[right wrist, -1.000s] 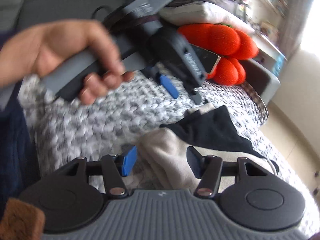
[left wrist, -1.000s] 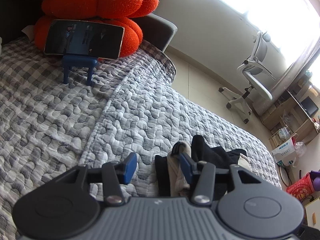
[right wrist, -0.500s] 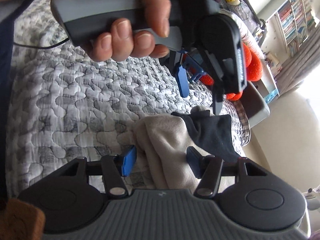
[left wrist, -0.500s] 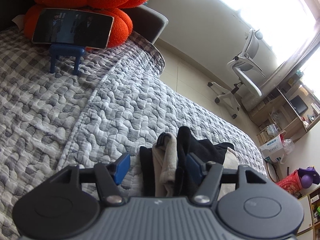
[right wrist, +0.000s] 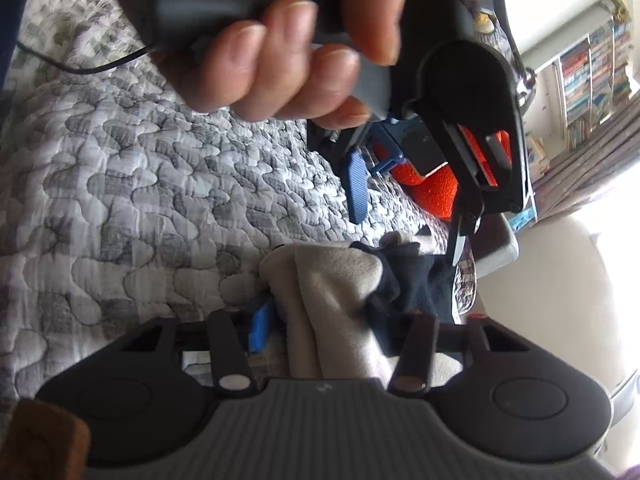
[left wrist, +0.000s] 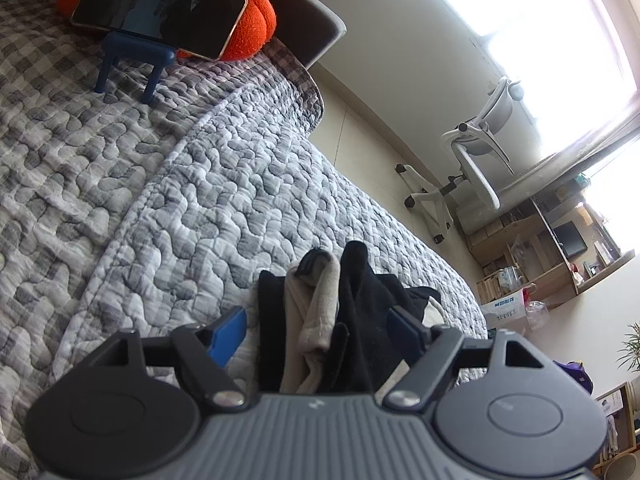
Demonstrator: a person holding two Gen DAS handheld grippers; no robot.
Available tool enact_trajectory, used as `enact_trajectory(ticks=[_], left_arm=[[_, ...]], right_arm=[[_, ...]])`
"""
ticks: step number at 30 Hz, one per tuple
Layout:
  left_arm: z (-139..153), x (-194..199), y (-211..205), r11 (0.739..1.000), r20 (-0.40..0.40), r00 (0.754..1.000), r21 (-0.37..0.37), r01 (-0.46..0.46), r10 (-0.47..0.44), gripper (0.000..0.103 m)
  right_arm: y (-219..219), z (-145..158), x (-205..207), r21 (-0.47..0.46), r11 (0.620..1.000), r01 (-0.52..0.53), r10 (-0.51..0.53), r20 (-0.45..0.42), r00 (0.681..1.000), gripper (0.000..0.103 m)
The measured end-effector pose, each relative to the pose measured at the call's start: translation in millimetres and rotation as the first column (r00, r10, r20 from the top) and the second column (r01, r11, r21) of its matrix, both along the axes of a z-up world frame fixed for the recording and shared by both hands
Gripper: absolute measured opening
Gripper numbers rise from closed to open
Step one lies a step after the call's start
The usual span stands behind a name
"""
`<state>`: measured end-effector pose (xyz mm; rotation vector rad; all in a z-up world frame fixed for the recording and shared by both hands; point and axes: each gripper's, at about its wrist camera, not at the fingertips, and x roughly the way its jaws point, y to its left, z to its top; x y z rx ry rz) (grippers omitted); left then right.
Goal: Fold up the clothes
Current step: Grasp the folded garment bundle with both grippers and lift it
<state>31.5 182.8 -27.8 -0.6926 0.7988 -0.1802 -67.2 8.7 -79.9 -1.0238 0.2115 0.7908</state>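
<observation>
A bundle of beige and black clothing (left wrist: 316,308) lies on the grey quilted bed (left wrist: 160,200). My left gripper (left wrist: 316,330) straddles it with jaws opening; the left blue pad (left wrist: 228,336) stands off the cloth, while the right pad sits against black fabric. From the right wrist view a hand (right wrist: 280,48) holds the left gripper (right wrist: 404,232) above the far end of the bundle. My right gripper (right wrist: 332,324) is at the near end of the clothing (right wrist: 332,292), jaws closing, its blue pad (right wrist: 260,328) against the beige fabric. The other pad is hidden behind black cloth.
A phone (left wrist: 160,12) on a blue stand leans against an orange cushion (left wrist: 256,28) at the head of the bed. The bed edge drops to the floor on the right, where a white office chair (left wrist: 472,164) and shelves stand. A black cable (right wrist: 80,68) lies on the quilt.
The left jaws have spread wider and let the bundle loose. The right gripper has rolled and sunk, and its jaws have narrowed onto the beige cloth.
</observation>
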Motion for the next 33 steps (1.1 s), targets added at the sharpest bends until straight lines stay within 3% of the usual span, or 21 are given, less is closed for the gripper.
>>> enact_trajectory(ticks=[6, 9, 14, 18, 27, 33], left_arm=[[-4.0, -2.3, 5.6, 0.998, -0.011, 1.000, -0.063, -0.010, 0.009, 0.086], [-9.9, -6.9, 8.6, 0.990, -0.021, 1.000, -0.140, -0.017, 0.015, 0.087], [-27.5, -12.3, 17.9, 0.931, -0.063, 0.996, -0.355, -0.082, 0.063, 0.091], [-30.1, -11.2, 15.4, 0.905, -0.060, 0.997, -0.419, -0.078, 0.058, 0.093], [-31.6, 4.4, -7.0, 0.923, -0.061, 0.998, -0.384, -0.031, 0.008, 0.097], [-25.9, 23.7, -28.6, 0.973, -0.057, 0.997, -0.229, 0.035, -0.049, 0.095]], right_arm=[[-19.0, 34.8, 18.7, 0.185, 0.979, 0.086, -0.057, -0.154, 0.986, 0.033], [-28.0, 49.0, 31.8, 0.275, 0.951, 0.143, -0.081, -0.225, 0.971, 0.032], [-28.9, 60.2, 43.7, 0.351, 0.916, 0.195, -0.092, -0.287, 0.953, 0.032], [-23.7, 60.4, 39.3, 0.358, 0.913, 0.197, -0.087, -0.301, 0.950, 0.032], [-27.1, 56.9, 36.5, 0.336, 0.926, 0.172, -0.071, -0.292, 0.954, 0.032], [-25.0, 51.9, 32.0, 0.306, 0.942, 0.140, -0.054, -0.275, 0.960, 0.032]])
